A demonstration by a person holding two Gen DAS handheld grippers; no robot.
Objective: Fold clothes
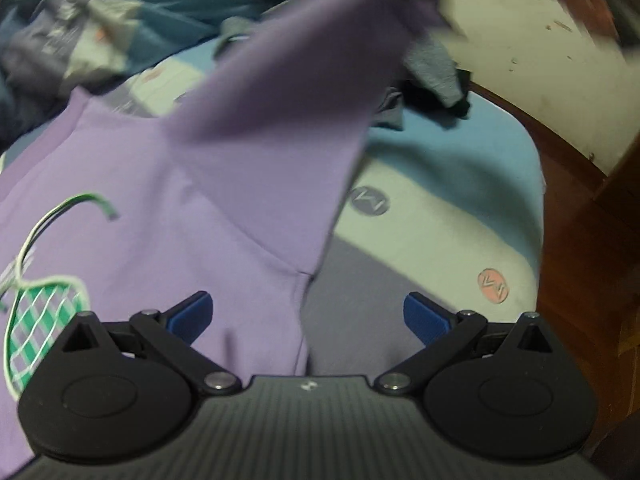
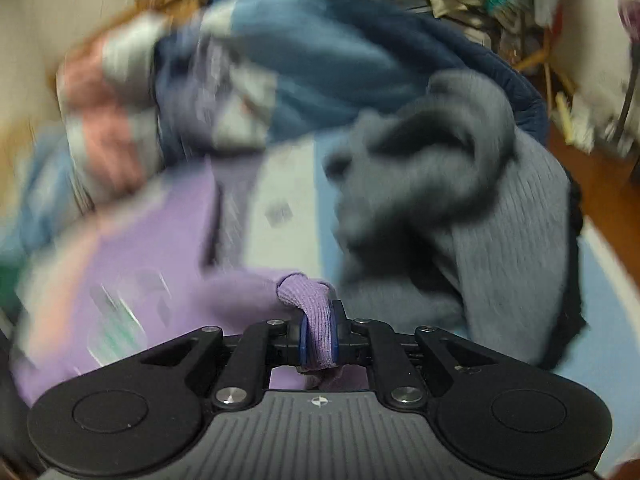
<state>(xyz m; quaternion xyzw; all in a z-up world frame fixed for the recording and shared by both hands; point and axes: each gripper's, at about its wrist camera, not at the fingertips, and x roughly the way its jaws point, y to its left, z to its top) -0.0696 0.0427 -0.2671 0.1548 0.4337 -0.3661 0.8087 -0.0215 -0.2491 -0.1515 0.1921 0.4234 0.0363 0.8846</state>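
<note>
Presently, purple sweatshirt (image 1: pixel 168 216) lying spread over the patterned bed cover (image 1: pixel 440 208), right gripper (image 2: pixel 319 336) clamping its ribbed cuff (image 2: pixel 316 312), sleeve (image 1: pixel 304 92) rising taut, left gripper (image 1: pixel 308 316) hovering spread apart, grey sweater (image 2: pixel 480 208) bunching nearby.

No readable text anywhere

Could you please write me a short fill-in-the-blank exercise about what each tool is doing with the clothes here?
1. The right tool is shut on the sweatshirt's ribbed ____.
2. The left tool is ____, holding nothing.
3. The sweatshirt being folded is ____ in colour.

Missing words: cuff; open; purple
</note>
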